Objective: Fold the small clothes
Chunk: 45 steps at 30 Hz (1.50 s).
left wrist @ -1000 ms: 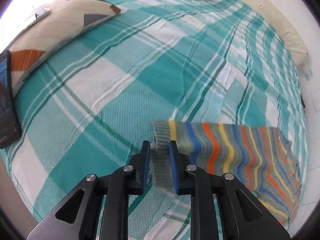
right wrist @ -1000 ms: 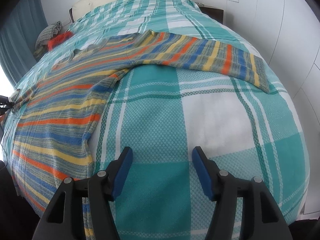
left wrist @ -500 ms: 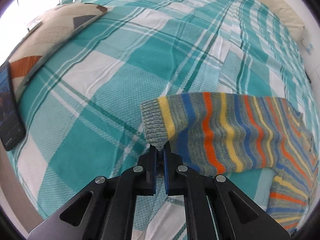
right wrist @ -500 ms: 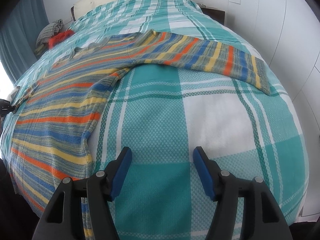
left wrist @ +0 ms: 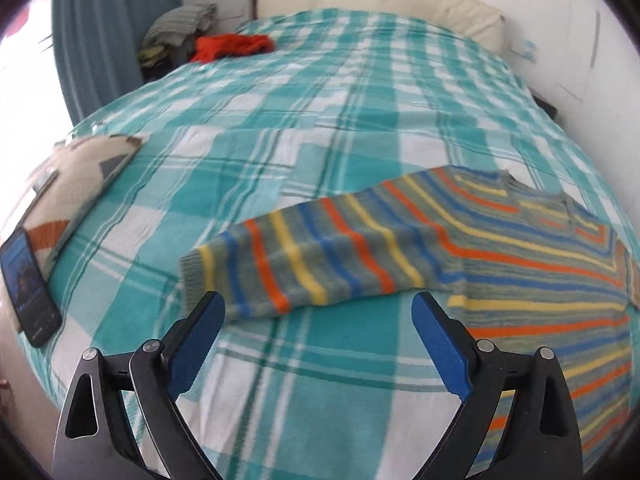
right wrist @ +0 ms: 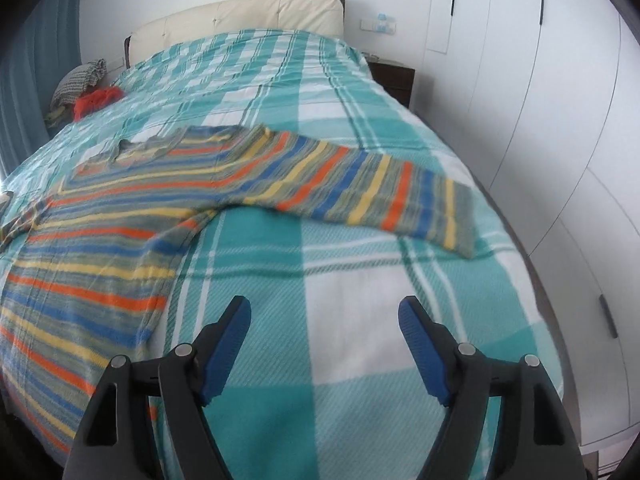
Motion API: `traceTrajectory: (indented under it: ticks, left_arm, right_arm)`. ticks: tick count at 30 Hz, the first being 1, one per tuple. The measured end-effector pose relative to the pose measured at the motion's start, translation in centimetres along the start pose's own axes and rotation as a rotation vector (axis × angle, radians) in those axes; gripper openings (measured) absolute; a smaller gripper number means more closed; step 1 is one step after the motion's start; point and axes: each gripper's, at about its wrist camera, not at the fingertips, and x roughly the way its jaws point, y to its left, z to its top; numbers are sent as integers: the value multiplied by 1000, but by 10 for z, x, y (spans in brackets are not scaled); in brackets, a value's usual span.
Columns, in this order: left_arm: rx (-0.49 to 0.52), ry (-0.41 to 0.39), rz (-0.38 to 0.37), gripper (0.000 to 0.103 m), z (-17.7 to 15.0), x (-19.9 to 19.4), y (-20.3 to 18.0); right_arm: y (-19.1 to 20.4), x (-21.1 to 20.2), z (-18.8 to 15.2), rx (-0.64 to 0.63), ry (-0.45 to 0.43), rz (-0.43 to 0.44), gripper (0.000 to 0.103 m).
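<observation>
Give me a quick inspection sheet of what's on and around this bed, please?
Surface: teal-and-white plaid blanket covering the bed.
Job's things: striped knit sweater lying flat, both sleeves spread outward.
Clutter: dark phone beside a beige patterned cushion; crumpled red garment; heap of grey-green clothes.
Grippers: left gripper open, empty; right gripper open, empty.
Cables: nothing seen.
Surroundings: cream padded headboard, white wardrobe doors, teal curtain, dark nightstand.

Lighting: bright daylight, overexposed glare at left frame edge. Quality: slight motion blur throughout. Fisheye bending, dark vignetted corners.
</observation>
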Motion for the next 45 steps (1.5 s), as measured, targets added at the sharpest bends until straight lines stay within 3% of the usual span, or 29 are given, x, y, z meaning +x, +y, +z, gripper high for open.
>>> traceTrajectory:
  ticks: [2,4,7,8,10,11,16,45]
  left_arm:
    - [24,11,6,96,7,23,-17]
    - [-26,48,26,96,12,56,-23]
    - [-60,152,66,103,-3,106,-24]
    - [-39,81,75,103,-9,104,-26]
    - [-12,63,114,103,-9,101,-32]
    - [1,57,126,103,-9,100,-35]
    - [-36,57,78,103,-10,100,-27]
    - [-31,58,87,103,-10,101,-29]
  right_arm:
    - [-4,15,18,15,-26,-21,76]
    - [-6,38,38,29,-30,-49,76]
    - [-10,78,57,56,-26,-80,77]
    - [-11,96,59,64,15,-94,83]
    - [-14,122,53,90,97,-120,98]
    - [-15,121,54,97,90,-137,103]
    - [-20,118,53,118,85,-118,103]
    - [-20,120,52,128,92,-105,103]
